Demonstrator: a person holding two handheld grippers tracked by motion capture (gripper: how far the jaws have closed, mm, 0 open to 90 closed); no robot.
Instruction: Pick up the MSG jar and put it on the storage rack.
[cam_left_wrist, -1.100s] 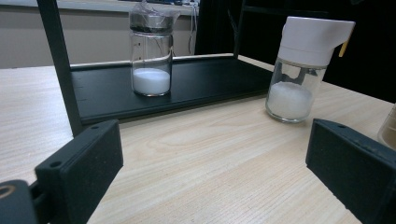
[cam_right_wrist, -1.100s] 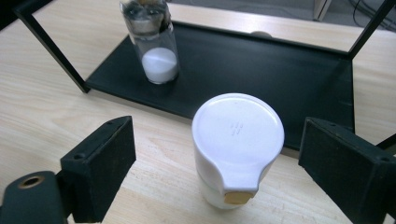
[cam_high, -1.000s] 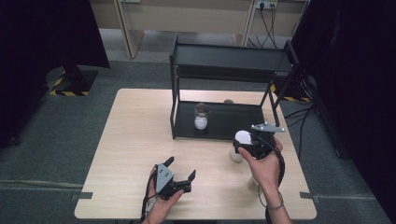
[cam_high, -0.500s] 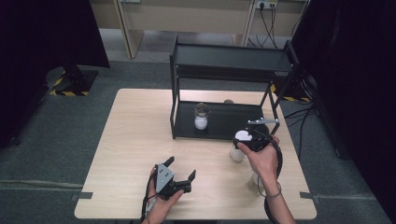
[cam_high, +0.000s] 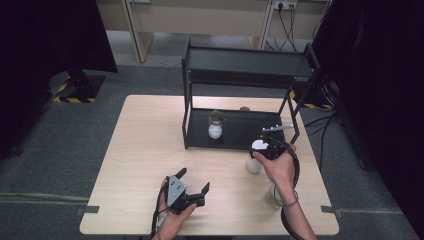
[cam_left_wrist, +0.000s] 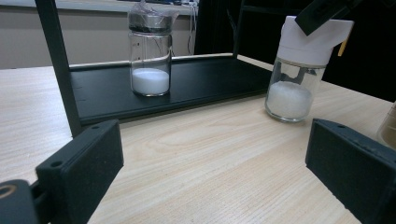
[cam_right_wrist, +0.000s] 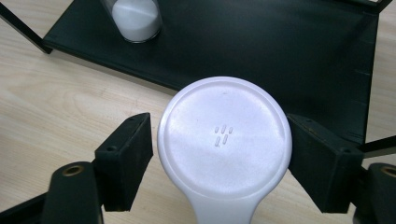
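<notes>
My right gripper (cam_right_wrist: 219, 154): black jaws, a brass-coloured ring on each arm.
White cap (cam_right_wrist: 225, 140) between my right jaws: glossy white, a small cluster of raised dashes at its middle.
Shaker jar (cam_left_wrist: 292, 88) under that cap: clear glass, white powder in its lower part.
My left gripper (cam_high: 192, 186): black jaws, a grey plate on top.
Rack (cam_high: 240, 132) ahead of my jaws: matt black frame and trays.
Glass jar (cam_left_wrist: 149, 56) on the rack's lower tray, beyond my left jaws: clear glass, dark top under clear film, white powder at the bottom.
Table (cam_high: 145, 150) under my jaws: pale wood with fine grain lines.
Floor (cam_high: 60, 145) around the table: grey, with a yellow-and-black striped patch far to my left.
</notes>
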